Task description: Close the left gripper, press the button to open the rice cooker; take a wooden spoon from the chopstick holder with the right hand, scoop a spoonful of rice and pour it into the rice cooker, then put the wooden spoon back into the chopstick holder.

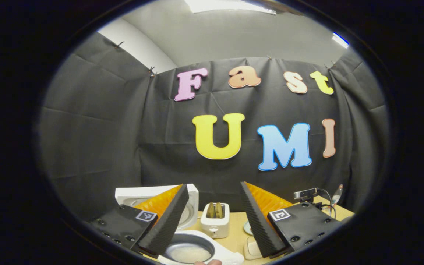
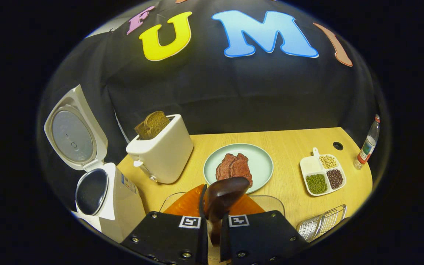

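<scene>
Gripping wooden spoon (image 2: 222, 198), right gripper (image 2: 212, 230) is clenched on handle; left gripper (image 1: 212, 221) is held released. Rice cooker (image 2: 101, 198) lid is raised. Thin grip: spoon may be twisted, rice spilled.

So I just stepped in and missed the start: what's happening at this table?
A person is working with two hand-held grippers. The right hand-held gripper is shut on a wooden spoon, its bowl pointing forward over the table. The rice cooker at the left edge already stands with its lid up. The left hand-held gripper is open, holding nothing, above the cooker's pot. A toaster with bread sits beside the cooker.
</scene>
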The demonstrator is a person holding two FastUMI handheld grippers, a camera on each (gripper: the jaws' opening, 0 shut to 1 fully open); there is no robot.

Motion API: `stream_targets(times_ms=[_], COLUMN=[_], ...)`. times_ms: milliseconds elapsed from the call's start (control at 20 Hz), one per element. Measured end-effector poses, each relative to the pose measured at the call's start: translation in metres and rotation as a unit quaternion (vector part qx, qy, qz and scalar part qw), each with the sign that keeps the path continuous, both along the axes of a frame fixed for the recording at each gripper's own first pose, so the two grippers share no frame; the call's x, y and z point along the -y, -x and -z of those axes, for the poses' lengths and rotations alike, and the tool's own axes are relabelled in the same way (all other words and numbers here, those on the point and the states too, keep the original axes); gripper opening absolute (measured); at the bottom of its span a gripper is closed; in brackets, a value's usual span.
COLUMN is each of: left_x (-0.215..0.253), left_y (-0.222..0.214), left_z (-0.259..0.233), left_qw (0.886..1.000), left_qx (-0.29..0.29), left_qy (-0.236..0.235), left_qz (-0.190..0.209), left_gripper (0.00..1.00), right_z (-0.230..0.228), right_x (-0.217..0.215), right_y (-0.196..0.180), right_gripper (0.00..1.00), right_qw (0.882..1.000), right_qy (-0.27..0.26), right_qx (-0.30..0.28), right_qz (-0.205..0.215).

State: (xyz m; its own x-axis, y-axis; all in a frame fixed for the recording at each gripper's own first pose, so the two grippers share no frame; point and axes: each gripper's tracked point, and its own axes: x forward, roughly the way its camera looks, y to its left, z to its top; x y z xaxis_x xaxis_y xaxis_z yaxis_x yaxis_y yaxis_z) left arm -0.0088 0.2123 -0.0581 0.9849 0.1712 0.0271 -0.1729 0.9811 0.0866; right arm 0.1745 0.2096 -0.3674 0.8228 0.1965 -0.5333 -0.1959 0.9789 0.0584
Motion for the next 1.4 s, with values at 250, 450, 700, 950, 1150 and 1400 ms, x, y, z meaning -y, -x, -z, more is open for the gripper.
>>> stream_targets(times_ms=[250,450,700,950,1150,1400], left_x=[-0.017,-0.016,-0.011,0.007,0.025,0.036], left_y=[0.004,0.004,0.008,0.007,0.004,0.005], left_z=[0.005,0.010,0.008,-0.002,-0.002,-0.005], left_qw=[1.000,1.000,1.000,1.000,1.000,1.000], left_qx=[-0.005,-0.014,-0.013,-0.006,-0.003,0.005], left_qy=[0.008,0.006,0.006,0.003,0.005,0.007], left_qz=[-0.016,-0.016,-0.018,0.000,0.017,0.025], left_gripper=[0.94,0.94,0.96,0.96,0.96,0.96], right_z=[0.002,0.001,0.003,-0.022,-0.069,-0.126], right_x=[-0.016,-0.020,0.003,0.032,0.044,0.049], right_y=[0.005,0.009,0.007,0.009,0.012,0.019], right_gripper=[0.13,0.13,0.13,0.13,0.13,0.13], right_qw=[1.000,0.998,0.982,0.966,0.954,0.936], right_qy=[-0.015,-0.058,-0.177,-0.247,-0.292,-0.346], right_qx=[-0.006,-0.018,-0.050,-0.044,-0.019,-0.002], right_qz=[-0.008,-0.002,0.046,0.063,0.064,0.059])
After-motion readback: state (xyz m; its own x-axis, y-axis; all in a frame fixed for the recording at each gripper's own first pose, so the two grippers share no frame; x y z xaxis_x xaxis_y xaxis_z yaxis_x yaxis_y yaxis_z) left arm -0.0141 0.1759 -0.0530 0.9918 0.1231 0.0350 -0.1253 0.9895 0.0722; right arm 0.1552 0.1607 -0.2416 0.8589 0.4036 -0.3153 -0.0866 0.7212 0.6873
